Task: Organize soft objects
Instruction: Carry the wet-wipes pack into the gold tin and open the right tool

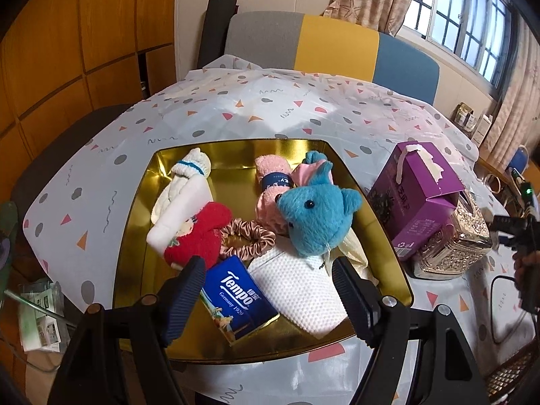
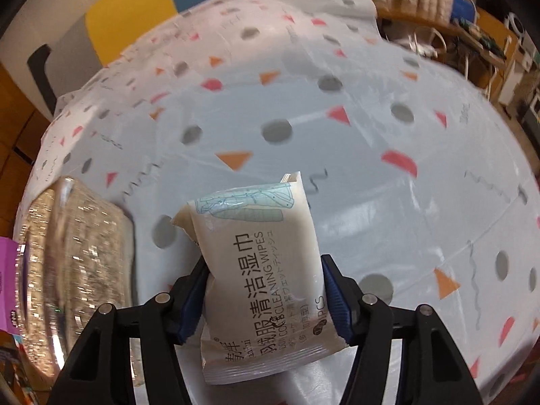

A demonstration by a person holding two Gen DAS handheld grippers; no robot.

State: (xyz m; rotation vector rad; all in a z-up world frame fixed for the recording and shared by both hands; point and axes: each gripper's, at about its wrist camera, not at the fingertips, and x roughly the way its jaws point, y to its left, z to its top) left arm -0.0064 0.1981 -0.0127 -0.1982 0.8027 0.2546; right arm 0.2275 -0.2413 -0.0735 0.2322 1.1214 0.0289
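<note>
In the left wrist view a gold tray [image 1: 141, 202] holds a blue plush fish [image 1: 314, 216], a pink rolled towel [image 1: 270, 182], a red sock [image 1: 199, 236], a white sock [image 1: 189, 175], a pink scrunchie [image 1: 249, 239], a blue Tempo tissue pack [image 1: 236, 300] and a white tissue pack [image 1: 303, 297]. My left gripper [image 1: 266, 290] is open and empty above the tray's near side. In the right wrist view my right gripper [image 2: 265, 300] is shut on a cream pack of cleaning wipes [image 2: 260, 263], held above the tablecloth.
A purple carton [image 1: 415, 199] and a glittery tissue box [image 1: 462, 239] stand right of the tray; the glittery box also shows in the right wrist view [image 2: 74, 256]. A patterned tablecloth [image 2: 371, 155] covers the table. A colourful chair back [image 1: 334, 44] is behind.
</note>
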